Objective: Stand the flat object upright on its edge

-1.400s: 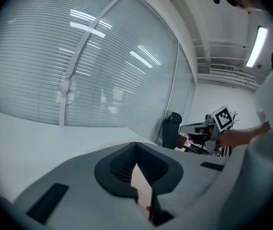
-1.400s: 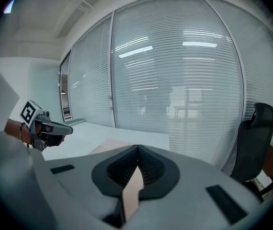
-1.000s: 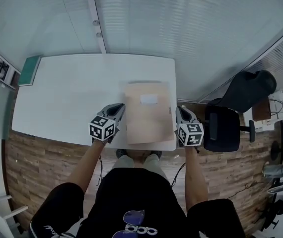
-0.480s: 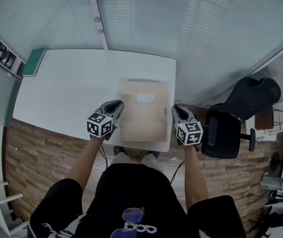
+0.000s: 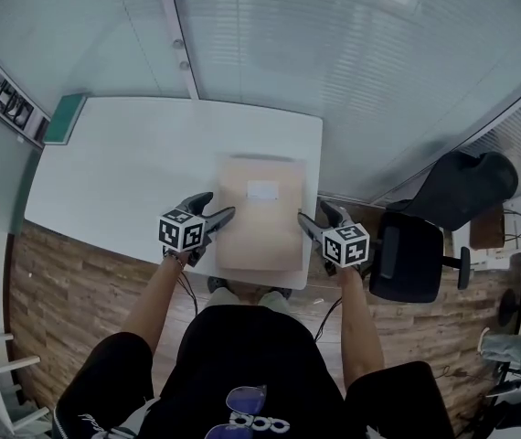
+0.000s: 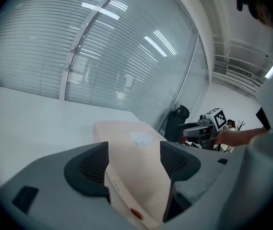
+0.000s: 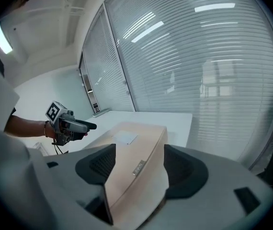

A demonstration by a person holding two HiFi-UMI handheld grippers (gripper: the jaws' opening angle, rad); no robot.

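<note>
Both sets of jaws were clamped shut a second ago and have just been opening, and now they gape wide. The left gripper (image 5: 221, 205) has slid in from beside the flat beige box file (image 5: 260, 222), so the box's left edge now sits between its jaws, with the pads not squeezing it. Same deal on the other side: the right gripper (image 5: 313, 213) has nudged inward and now straddles the right edge.

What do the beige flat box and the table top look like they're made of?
Beige box: probably matte plastic or coated board, judging by its smooth faces, rounded edges and lack of shine. Table: white, smooth, laminate-like top with even colour and no grain; the core is not visible.
</note>
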